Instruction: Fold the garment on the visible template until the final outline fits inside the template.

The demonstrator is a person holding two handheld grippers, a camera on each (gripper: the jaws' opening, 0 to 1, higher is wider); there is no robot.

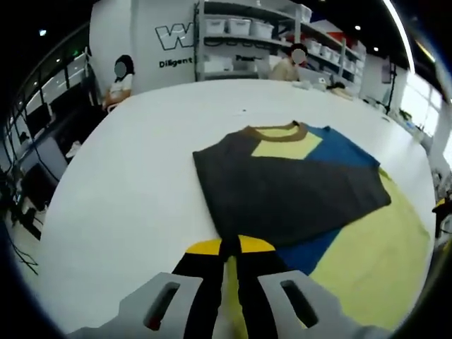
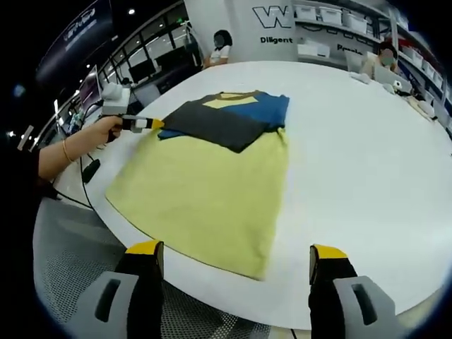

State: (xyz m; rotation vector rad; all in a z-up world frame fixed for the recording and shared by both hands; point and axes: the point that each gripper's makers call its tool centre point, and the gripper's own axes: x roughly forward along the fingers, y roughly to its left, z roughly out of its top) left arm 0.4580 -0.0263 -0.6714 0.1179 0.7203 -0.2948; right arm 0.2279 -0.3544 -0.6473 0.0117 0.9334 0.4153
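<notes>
In the left gripper view, the left gripper (image 1: 229, 248) has its yellow-tipped jaws pinched together on the near corner of a dark grey flap of the garment (image 1: 289, 191), a yellow, blue and grey shirt with a brown collar lying on a round white table (image 1: 127, 183); the flap is folded over the blue and yellow cloth. In the right gripper view, the right gripper (image 2: 236, 258) hangs at the table's near edge with its jaws spread wide and nothing between them, just short of the shirt's yellow hem. Farther off, a person's hand (image 2: 106, 129) holds the left gripper against the folded grey flap.
</notes>
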